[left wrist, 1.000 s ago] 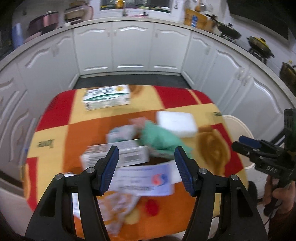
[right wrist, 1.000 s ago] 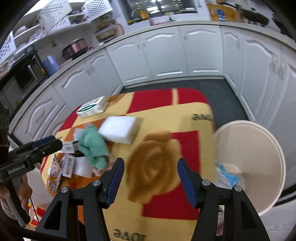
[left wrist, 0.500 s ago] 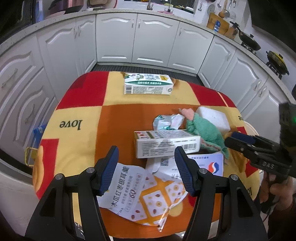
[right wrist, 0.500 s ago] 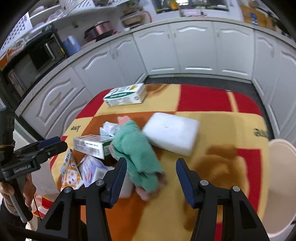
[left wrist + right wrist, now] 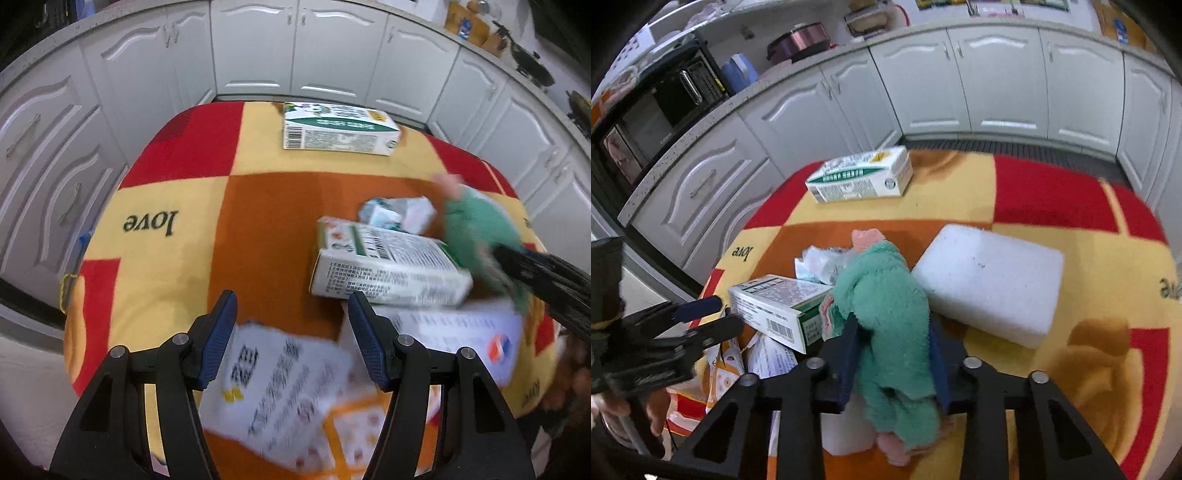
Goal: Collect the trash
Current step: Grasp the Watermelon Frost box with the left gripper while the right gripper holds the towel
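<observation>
Trash lies on a table with a red, yellow and orange cloth [image 5: 258,221]. My right gripper [image 5: 892,354] is shut on a green and pink fuzzy sock [image 5: 886,306] that lies on the table; the sock also shows in the left wrist view [image 5: 476,225]. My left gripper [image 5: 291,332] is open and empty, above a printed white wrapper [image 5: 284,384] at the near edge. A white carton [image 5: 384,269] lies just right of it, also in the right wrist view [image 5: 775,306]. A green-striped carton [image 5: 340,129] lies at the far side.
A white foam block [image 5: 990,284] sits right of the sock. Crumpled wrappers [image 5: 820,262] lie behind the carton, and a white leaflet [image 5: 472,332] beside it. White kitchen cabinets [image 5: 332,48] ring the table. A microwave [image 5: 646,122] stands on the counter.
My right gripper moved forward onto the green sock and shut on it. My left gripper moved left and lower toward the printed wrapper, staying open.
</observation>
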